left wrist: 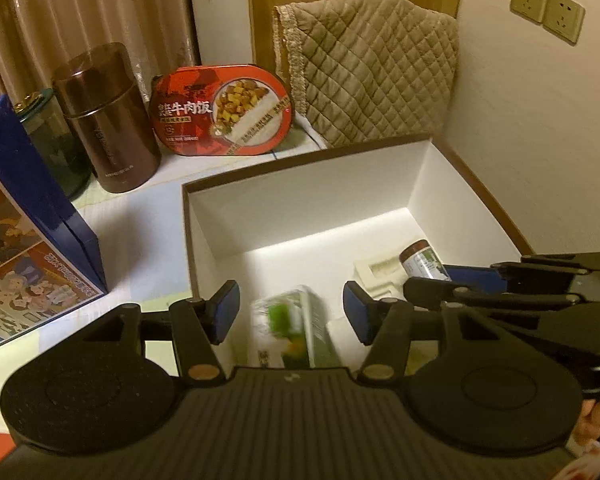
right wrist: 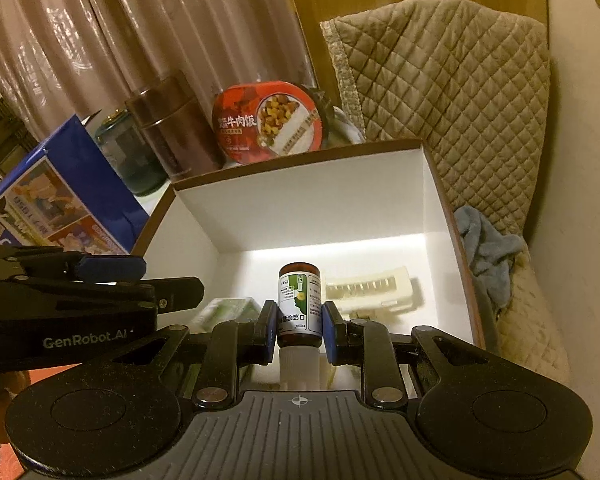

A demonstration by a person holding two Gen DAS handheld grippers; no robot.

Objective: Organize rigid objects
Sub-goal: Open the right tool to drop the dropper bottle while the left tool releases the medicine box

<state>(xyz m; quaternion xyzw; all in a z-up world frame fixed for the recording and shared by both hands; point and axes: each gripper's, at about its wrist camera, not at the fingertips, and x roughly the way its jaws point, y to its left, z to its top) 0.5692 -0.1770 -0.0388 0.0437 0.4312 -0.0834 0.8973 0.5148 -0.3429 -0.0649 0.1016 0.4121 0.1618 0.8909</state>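
Observation:
A large white box with a brown rim (left wrist: pixel 300 160) (right wrist: pixel 300 152) stands open on the table. My right gripper (right wrist: pixel 298 328) is shut on a small brown bottle (right wrist: pixel 299 304) with a green-and-white label, held over the box; the bottle also shows in the left wrist view (left wrist: pixel 422 262). My left gripper (left wrist: pixel 290 312) is open over the box's near left part. Below it a green-and-white carton (left wrist: pixel 296 326) looks blurred between the jaws, not touched; it also shows in the right wrist view (right wrist: pixel 224 310). A cream plastic tray (right wrist: pixel 372 290) (left wrist: pixel 380 272) lies on the box floor.
Behind the box stand a red instant beef-rice bowl (left wrist: pixel 224 110), a brown canister (left wrist: pixel 108 120), a dark green jar (left wrist: pixel 52 144) and a blue printed box (left wrist: pixel 24 220). A quilted beige cover (left wrist: pixel 372 72) and a blue-grey cloth (right wrist: pixel 488 248) lie to the right by the wall.

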